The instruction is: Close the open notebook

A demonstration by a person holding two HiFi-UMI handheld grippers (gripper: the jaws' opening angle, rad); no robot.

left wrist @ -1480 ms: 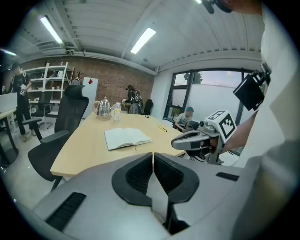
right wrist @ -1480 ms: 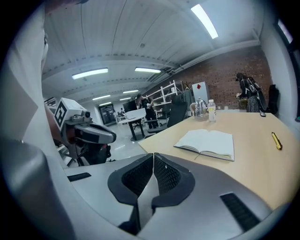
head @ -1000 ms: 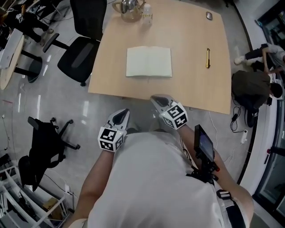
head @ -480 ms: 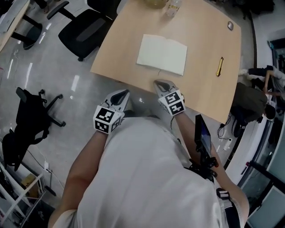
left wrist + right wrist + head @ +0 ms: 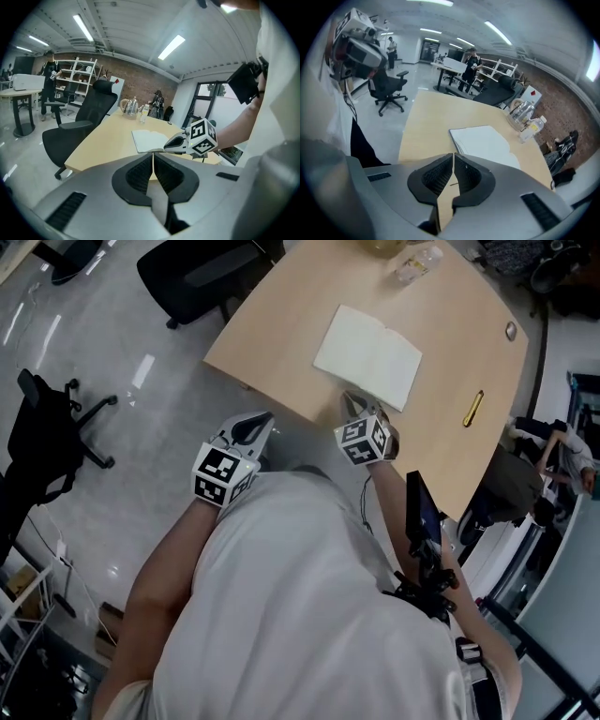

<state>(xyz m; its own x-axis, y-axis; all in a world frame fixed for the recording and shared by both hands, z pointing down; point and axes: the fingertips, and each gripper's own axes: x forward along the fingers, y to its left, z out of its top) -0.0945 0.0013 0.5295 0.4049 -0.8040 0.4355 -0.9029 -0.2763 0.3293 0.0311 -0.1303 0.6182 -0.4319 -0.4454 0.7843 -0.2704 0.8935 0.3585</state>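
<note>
The open notebook lies flat with blank cream pages on the beige table. In the right gripper view the notebook sits just beyond the jaws, which meet at their tips with nothing between them. My right gripper is shut over the table's near edge, its tip close to the notebook's near side. My left gripper is also shut and empty, held off the table over the floor. The left gripper view shows the notebook and the right gripper's marker cube beside it.
A gold pen lies right of the notebook. A plastic bottle and a glass jug stand at the far side. A black office chair stands beside the table's left end, another chair on the floor.
My right gripper has moved forward from in front of the table to over its near edge, close to the notebook. The left gripper stays off the table; the head view has swung.
</note>
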